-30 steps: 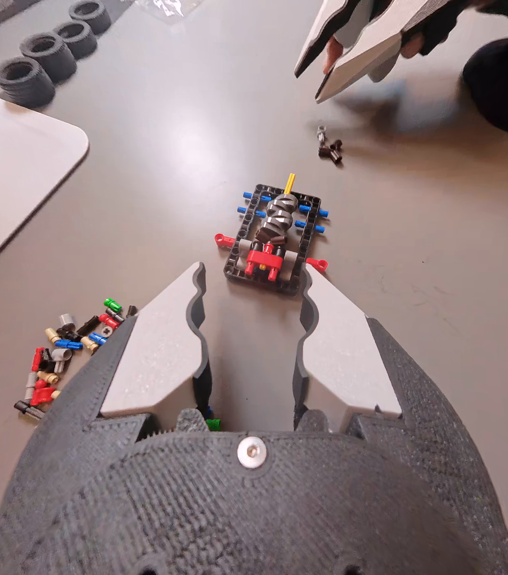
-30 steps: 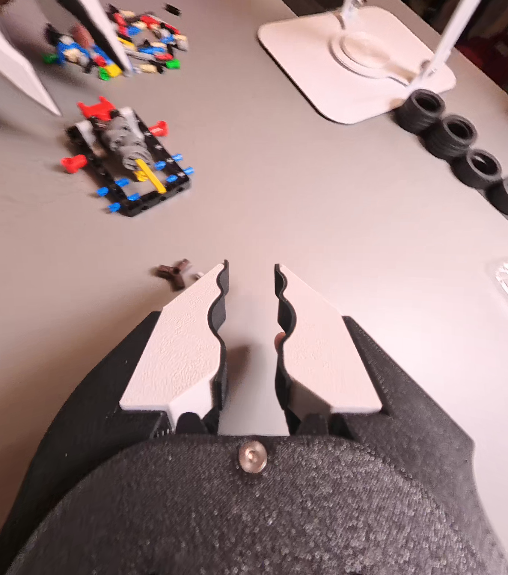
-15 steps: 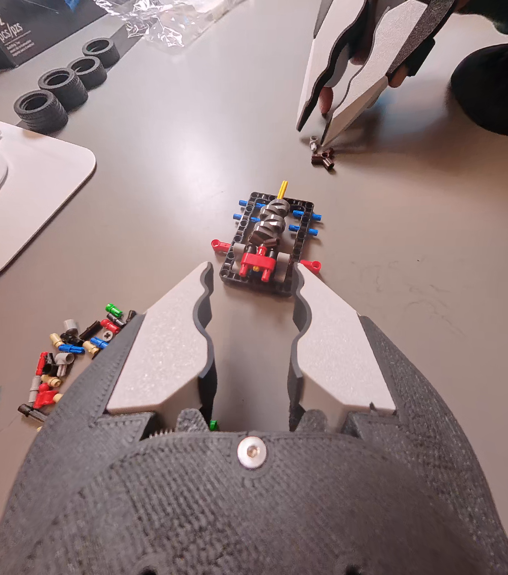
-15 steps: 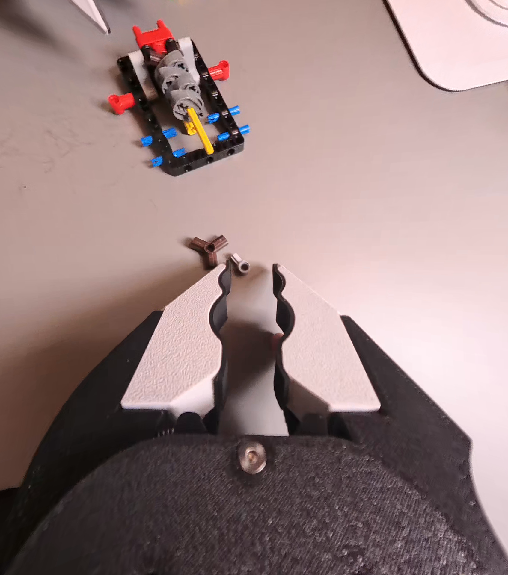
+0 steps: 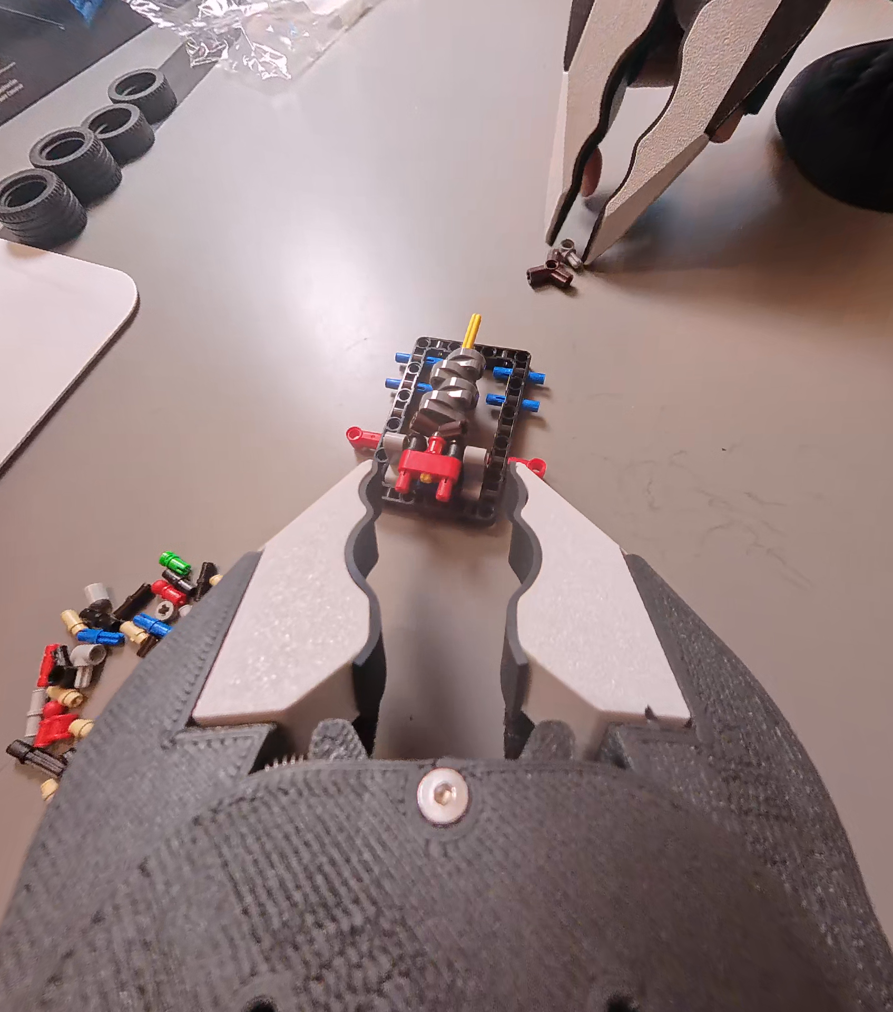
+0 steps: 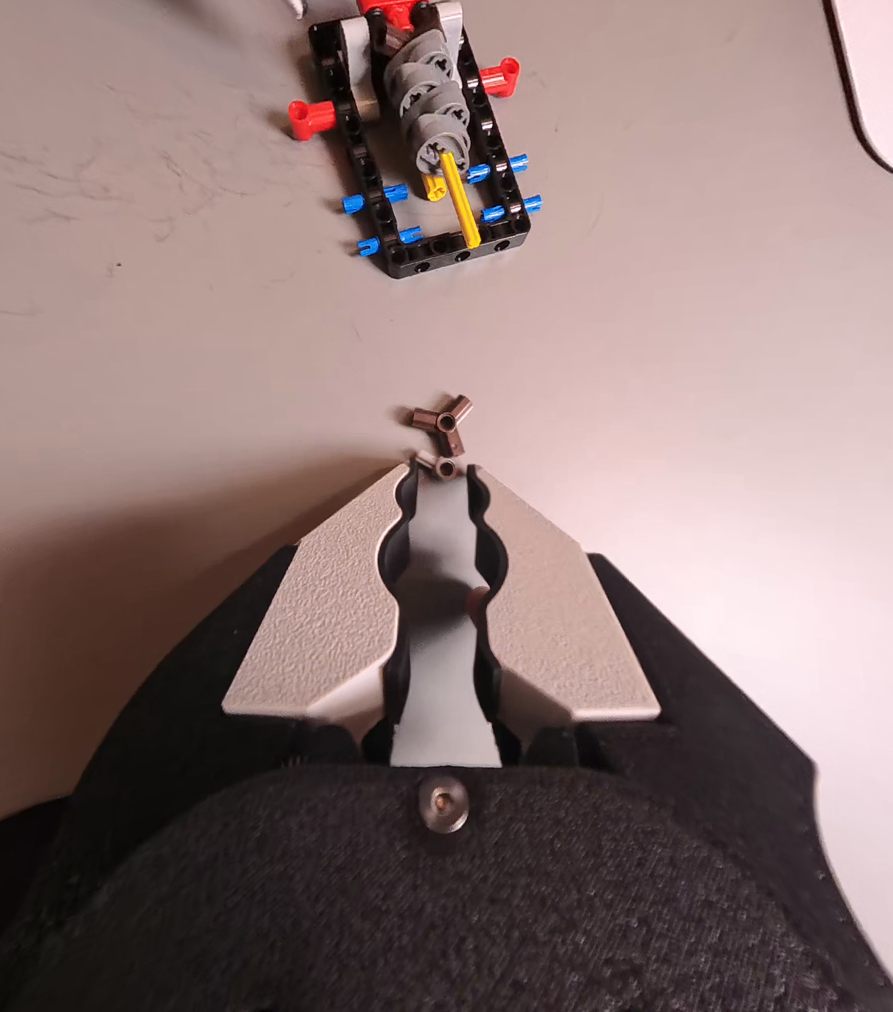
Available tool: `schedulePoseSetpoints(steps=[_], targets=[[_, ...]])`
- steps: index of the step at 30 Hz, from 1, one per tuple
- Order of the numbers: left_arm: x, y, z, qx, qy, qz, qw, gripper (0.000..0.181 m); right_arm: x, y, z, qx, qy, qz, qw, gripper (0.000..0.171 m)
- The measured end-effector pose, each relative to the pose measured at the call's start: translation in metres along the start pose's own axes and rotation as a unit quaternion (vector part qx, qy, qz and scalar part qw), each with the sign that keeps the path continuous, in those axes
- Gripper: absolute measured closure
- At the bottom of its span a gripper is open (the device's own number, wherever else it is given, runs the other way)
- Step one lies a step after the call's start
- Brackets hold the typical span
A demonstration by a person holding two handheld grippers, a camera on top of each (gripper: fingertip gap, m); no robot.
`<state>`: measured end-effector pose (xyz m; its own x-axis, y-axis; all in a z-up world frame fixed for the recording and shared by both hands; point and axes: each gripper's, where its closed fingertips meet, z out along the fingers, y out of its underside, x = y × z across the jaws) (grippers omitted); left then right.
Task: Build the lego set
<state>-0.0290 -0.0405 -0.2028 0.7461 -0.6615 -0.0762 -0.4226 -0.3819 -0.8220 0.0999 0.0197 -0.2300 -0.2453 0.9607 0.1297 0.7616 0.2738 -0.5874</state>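
Observation:
The black lego frame assembly (image 5: 455,432) with grey cams, red parts, blue pins and a yellow axle lies on the grey table; it also shows in the right wrist view (image 6: 422,142). My left gripper (image 5: 441,471) is open, its tips on either side of the frame's near end. My right gripper (image 6: 439,468) is open with a narrow gap, tips down at the table around a small grey bush (image 6: 441,467). A dark brown three-way connector (image 6: 441,421) lies just beyond it. The right gripper (image 5: 575,252) also shows in the left wrist view.
A pile of small loose pins and connectors (image 5: 99,640) lies at the left. Three black tyres (image 5: 88,153) stand at the far left by a dark box (image 5: 6,60) and a clear plastic bag (image 5: 247,38). A white stand base (image 5: 22,350) sits at the left. There is about 15 cm between the tips of the two grippers.
My left gripper has moved forward so its tips flank the frame's near end. My right gripper has come down and closed in on the small grey bush beside the brown connector.

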Motion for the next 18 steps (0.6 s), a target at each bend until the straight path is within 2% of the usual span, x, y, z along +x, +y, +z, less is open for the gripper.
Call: schedulePoseSetpoints(steps=[1, 5, 10, 14, 18], targets=[[0.000, 0.000, 0.000, 0.000, 0.001, 0.001, 1.000, 0.137, 0.001, 0.000, 0.000, 0.001, 0.000, 0.005, 1.000, 0.151], [0.002, 0.000, 0.000, 0.000, 0.005, 0.002, 1.000, 0.137, 0.000, -0.004, 0.002, 0.013, -0.013, 0.022, 1.000, 0.145], [0.004, -0.001, 0.001, 0.003, 0.014, -0.001, 1.000, 0.138, -0.005, -0.014, 0.011, 0.006, -0.017, 0.012, 1.000, 0.155], [0.009, -0.005, 0.000, 0.014, 0.023, 0.000, 1.000, 0.139, -0.014, -0.024, 0.015, 0.014, -0.021, -0.014, 1.000, 0.156], [0.036, -0.015, 0.000, 0.041, 0.113, -0.047, 0.992, 0.145, -0.045, -0.067, 0.002, 0.118, -0.067, -0.057, 0.989, 0.156]])
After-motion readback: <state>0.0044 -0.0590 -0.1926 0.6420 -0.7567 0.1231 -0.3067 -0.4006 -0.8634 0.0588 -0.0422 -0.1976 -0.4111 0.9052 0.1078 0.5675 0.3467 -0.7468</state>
